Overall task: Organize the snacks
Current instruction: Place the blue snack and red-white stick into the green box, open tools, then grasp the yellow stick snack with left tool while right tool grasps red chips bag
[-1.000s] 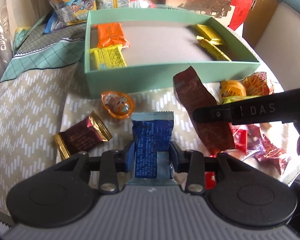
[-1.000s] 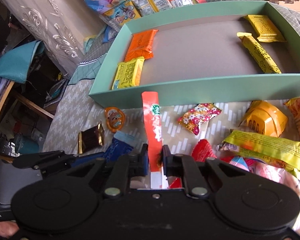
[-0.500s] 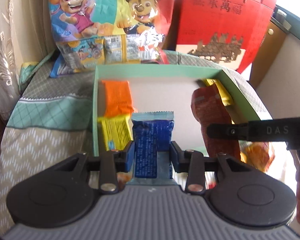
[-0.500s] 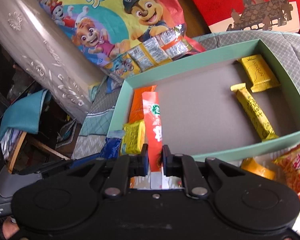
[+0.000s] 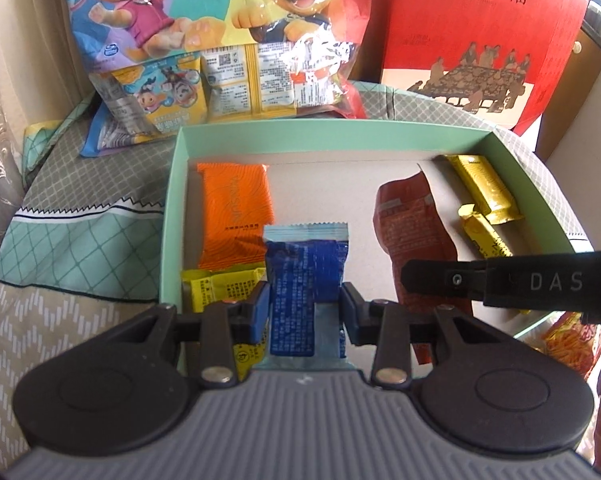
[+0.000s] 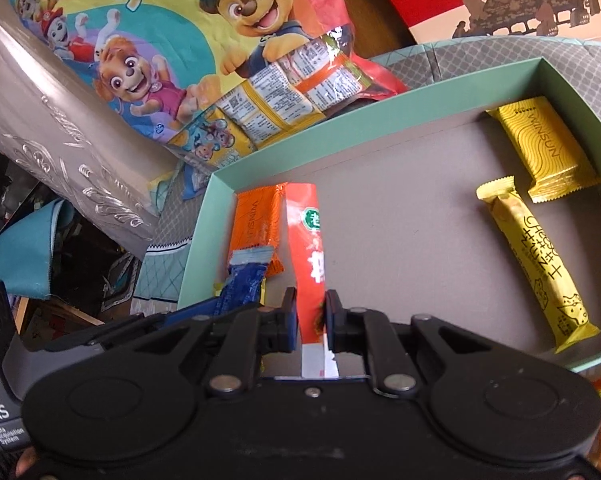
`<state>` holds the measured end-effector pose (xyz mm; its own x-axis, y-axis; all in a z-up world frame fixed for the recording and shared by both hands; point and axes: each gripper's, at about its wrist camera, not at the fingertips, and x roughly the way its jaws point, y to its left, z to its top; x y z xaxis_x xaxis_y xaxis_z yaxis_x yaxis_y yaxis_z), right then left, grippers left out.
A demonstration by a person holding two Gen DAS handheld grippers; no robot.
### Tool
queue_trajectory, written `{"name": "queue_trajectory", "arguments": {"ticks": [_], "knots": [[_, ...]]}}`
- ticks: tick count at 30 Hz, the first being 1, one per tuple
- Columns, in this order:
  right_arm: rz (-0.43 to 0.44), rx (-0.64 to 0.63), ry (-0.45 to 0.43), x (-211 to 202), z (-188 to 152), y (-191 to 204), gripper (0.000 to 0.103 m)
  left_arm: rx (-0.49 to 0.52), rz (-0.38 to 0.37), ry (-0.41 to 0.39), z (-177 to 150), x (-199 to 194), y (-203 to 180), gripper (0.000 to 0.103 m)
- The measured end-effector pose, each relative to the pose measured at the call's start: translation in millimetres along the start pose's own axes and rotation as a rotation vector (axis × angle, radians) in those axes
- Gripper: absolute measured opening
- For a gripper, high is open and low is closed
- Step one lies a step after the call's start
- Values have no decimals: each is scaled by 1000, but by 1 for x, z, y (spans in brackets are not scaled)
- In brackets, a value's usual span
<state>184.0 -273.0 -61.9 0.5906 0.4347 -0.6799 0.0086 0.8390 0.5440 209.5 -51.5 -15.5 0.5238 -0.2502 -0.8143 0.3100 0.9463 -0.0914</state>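
Hovering over the green box point(image 5: 172, 208), left hand-held gripper point(image 5: 304, 308) clamped a blue packet point(image 5: 304, 276), right hand-held gripper point(image 6: 311, 324) a red packet point(image 6: 306, 248); four snacks boxed, apparently more outside.

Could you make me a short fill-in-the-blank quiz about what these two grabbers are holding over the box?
1. The left gripper holds a ____ packet.
2. The right gripper is shut on a long ____ packet.
3. Both hang over a ____ box.
4. The flat orange packet lies by the box's ____ wall.

Missing: blue; red; green; left
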Motion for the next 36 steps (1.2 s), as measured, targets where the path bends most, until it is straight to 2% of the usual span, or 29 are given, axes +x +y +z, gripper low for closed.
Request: {"name": "queue_trajectory", "arguments": {"ticks": [2, 3, 4, 5, 6, 7, 9, 12, 18, 27, 36], "knots": [[1, 5, 4, 3, 1, -1, 17, 5, 18, 2, -1, -1, -1, 45], [-4, 7, 0, 2, 1, -1, 29, 7, 28, -2, -1, -3, -2, 63], [-8, 9, -12, -1, 2, -1, 48, 5, 35, -13, -2, -8, -3, 78], [-14, 6, -27, -4, 2, -2, 57, 6, 37, -27, -2, -12, -4, 83], [-27, -3, -48, -10, 1, -2, 72, 10, 37, -42, -2, -17, -5, 90], [-42, -15, -66, -16, 1, -2, 81, 15, 38, -53, -3, -22, -6, 96], [-57, -28, -89, -27, 0, -3, 90, 24, 47, -68, -4, -29, -9, 103], [-77, -30, -119, -45, -4, -8, 101, 26, 43, -57, -7, -34, -11, 103], [-90, 12, -142, -75, -16, -23, 103, 13, 40, -41, -17, -44, -15, 103], [-92, 21, -172, -112, -41, -28, 103, 57, 27, -45, -34, -64, -34, 103], [-111, 78, -187, -138, -68, -49, 103, 128, -18, 34, -63, -60, -69, 103]]}}
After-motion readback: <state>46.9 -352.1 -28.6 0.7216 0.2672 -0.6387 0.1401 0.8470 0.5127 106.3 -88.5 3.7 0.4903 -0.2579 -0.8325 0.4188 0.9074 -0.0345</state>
